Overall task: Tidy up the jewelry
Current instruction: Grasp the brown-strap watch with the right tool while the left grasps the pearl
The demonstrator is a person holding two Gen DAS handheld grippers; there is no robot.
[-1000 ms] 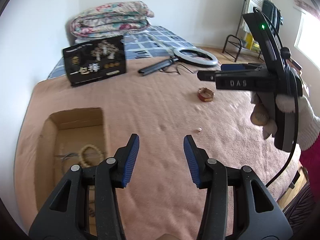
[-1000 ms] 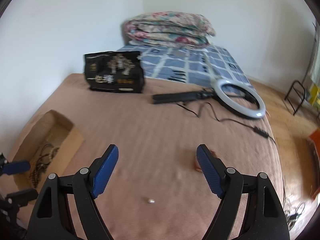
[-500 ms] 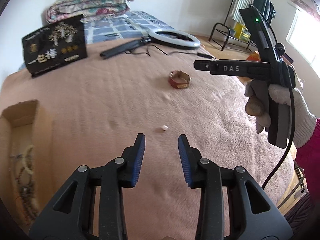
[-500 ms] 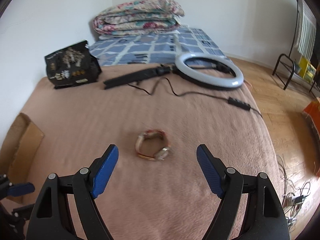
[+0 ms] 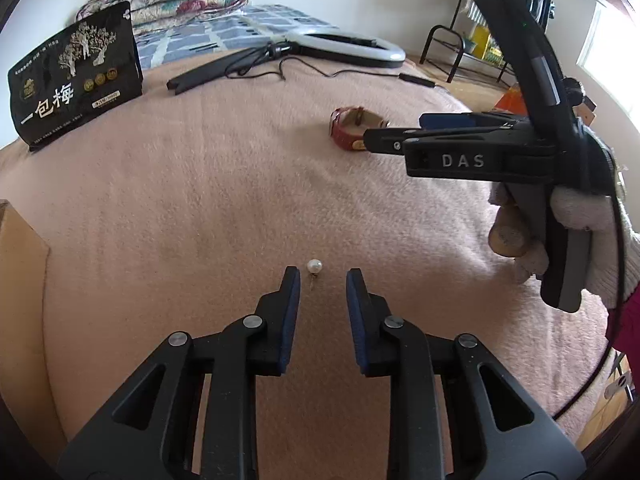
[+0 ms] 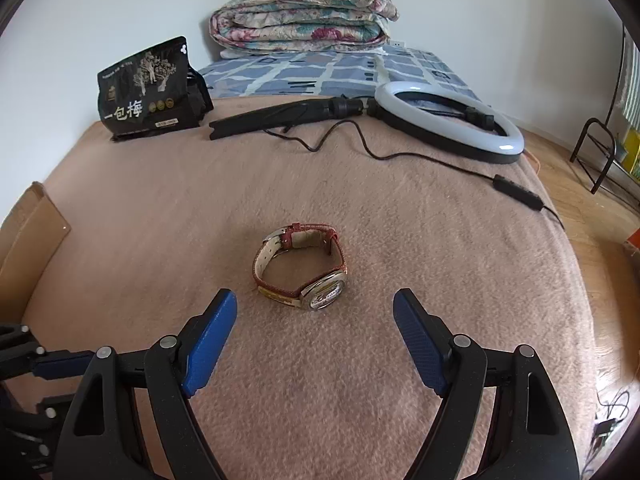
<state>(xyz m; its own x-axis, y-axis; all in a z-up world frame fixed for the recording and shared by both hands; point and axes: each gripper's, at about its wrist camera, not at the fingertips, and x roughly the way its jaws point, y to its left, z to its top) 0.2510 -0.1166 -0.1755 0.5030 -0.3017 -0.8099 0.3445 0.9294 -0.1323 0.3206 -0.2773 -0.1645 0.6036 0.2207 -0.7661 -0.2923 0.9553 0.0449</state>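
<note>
left tongs [image 5: 319,276]: narrowing, untouched pearl earring [image 5: 314,267] at tips (on bed blanket [image 5: 200,200])
right tongs [image 6: 314,306]: wide apart, watch [image 6: 302,266] just ahead

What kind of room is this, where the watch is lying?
Most likely a bedroom. The watch lies on a bed covered by a pink blanket, a folded floral quilt is stacked by the wall, and a clothes rack stands nearby.
</note>
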